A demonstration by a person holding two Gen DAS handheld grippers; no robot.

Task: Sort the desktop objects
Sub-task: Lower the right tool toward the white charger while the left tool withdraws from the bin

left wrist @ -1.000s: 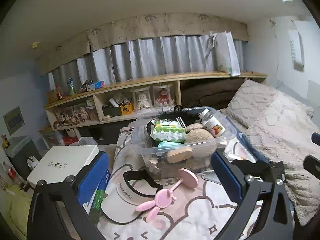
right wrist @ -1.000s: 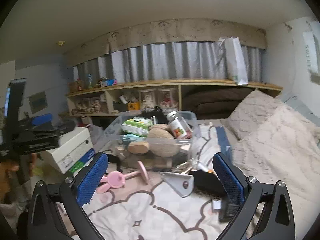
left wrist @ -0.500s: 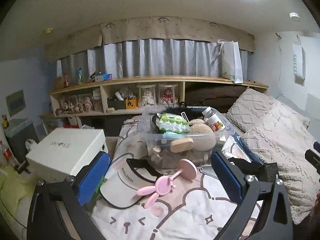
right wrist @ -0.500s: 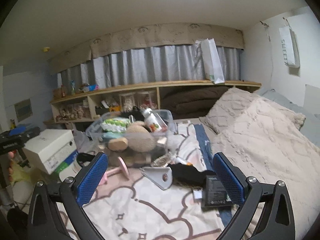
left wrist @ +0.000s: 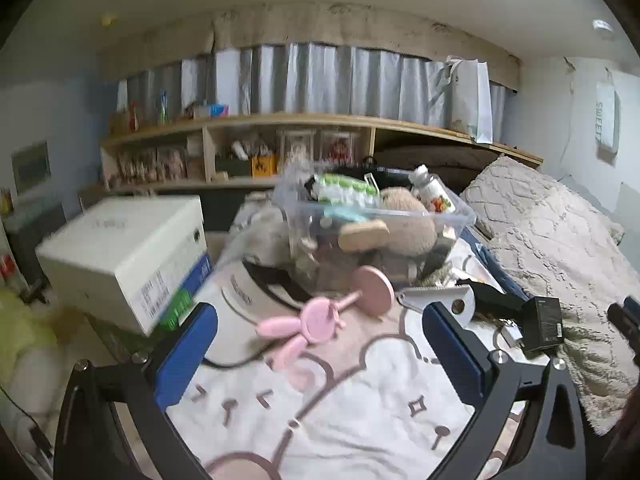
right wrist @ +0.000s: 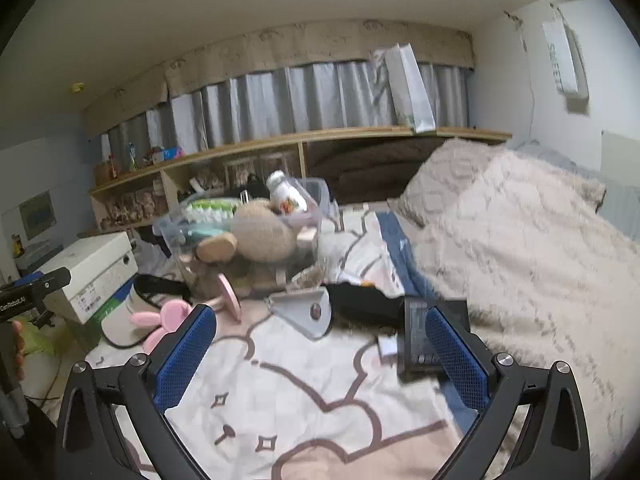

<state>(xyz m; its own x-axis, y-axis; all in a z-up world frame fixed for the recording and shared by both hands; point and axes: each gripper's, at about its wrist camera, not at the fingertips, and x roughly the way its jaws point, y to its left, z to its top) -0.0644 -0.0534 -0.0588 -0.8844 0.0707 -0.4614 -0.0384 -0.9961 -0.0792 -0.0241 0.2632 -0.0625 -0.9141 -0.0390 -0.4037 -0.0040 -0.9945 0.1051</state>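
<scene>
Swung left since a second ago, both views blurred. Left gripper (left wrist: 320, 354) spread wide, empty; pink bunny mirror (left wrist: 320, 318) just ahead between the fingers. Right gripper (right wrist: 320, 350) spread wide, empty; black box (right wrist: 420, 340) at right finger, grey bracket (right wrist: 306, 312) ahead. Clear bin (left wrist: 372, 232) farther ahead, crammed full. White shoebox (left wrist: 120, 252) left of left finger.

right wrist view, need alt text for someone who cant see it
The open right gripper, holding nothing, hovers over a cartoon-print bedspread. Ahead lie a black box, a grey wedge-shaped piece, a pink bunny mirror and a clear bin heaped with items.
</scene>
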